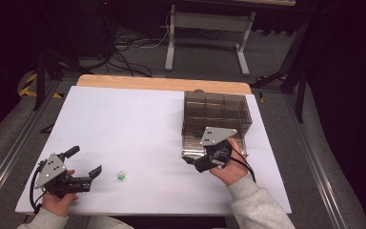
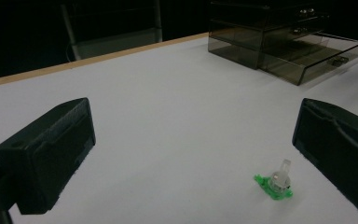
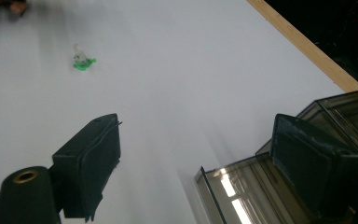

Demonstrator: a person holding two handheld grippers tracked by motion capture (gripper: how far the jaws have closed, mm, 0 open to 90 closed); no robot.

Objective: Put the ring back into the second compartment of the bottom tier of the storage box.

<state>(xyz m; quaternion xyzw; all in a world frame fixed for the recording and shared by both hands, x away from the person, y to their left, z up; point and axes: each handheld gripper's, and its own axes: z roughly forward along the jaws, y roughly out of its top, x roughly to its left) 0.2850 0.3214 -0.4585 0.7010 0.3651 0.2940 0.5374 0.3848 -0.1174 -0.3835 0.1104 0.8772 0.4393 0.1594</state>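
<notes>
A small green and clear part (image 1: 120, 176) (image 2: 276, 183) (image 3: 82, 59) lies on the white table top, near the front edge. My left gripper (image 1: 85, 162) (image 2: 193, 154) rests open at the front left, and the part sits just ahead of its right jaw. A smoked clear drawer box (image 1: 217, 117) (image 2: 279, 39) stands at the right, its bottom drawer (image 1: 209, 145) (image 2: 314, 58) (image 3: 242, 193) pulled out. My right gripper (image 1: 201, 162) (image 3: 198, 161) hovers open at the front left corner of that drawer, nothing between its jaws.
The white table top (image 1: 124, 124) has a wooden strip (image 1: 162, 83) along its far edge. Beyond it stand a table frame (image 1: 205, 33) and loose cables (image 1: 128, 45) on the floor. Metal rails run along both sides.
</notes>
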